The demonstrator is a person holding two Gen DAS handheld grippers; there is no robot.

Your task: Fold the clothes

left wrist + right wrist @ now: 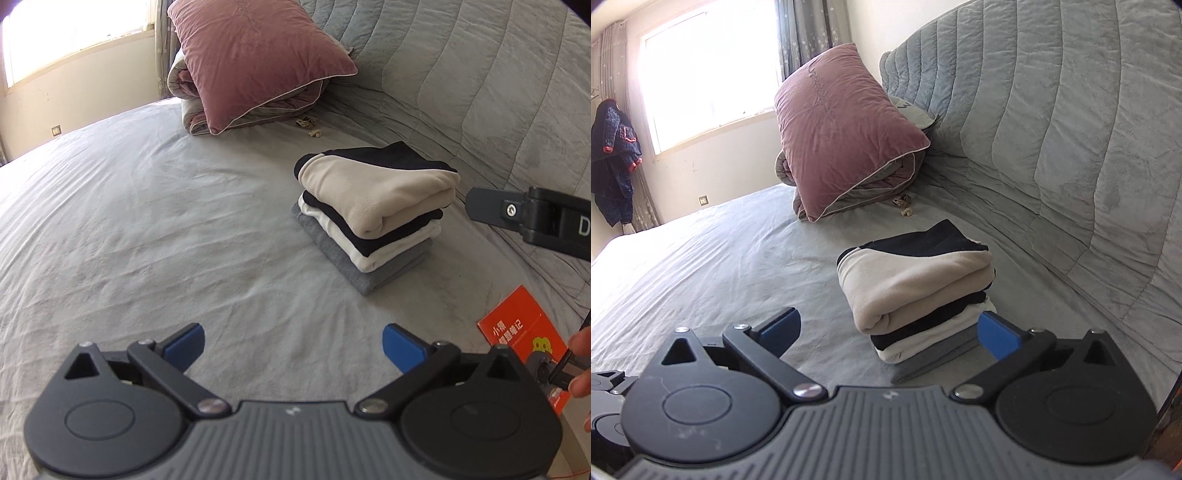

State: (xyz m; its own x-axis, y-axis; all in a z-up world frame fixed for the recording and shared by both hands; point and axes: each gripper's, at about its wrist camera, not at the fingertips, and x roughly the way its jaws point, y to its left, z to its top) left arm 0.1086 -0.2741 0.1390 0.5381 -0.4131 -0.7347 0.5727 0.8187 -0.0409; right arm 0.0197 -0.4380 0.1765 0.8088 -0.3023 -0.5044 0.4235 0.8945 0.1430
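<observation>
- Neat stack of folded garments, cream fleece with black trim above white and grey layers [373, 214], on the grey bed sheet [166, 221], well short of the mauve velvet pillow [255, 62].
- Soft, light, limp; likely to slump if pinched by one layer, so best taken under the grey bottom fold.
- Left tongs [293, 347] spread apart, empty; right tongs [888, 332] likewise, just beside the stack.
- Orange booklet [517, 332] beside the stack: "小猿" readable, remainder unclear.

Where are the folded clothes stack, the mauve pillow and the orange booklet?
folded clothes stack [376, 192], left wrist view, cream top garment.
mauve pillow [846, 125], right wrist view, front face.
orange booklet [517, 325], left wrist view, cover.
</observation>
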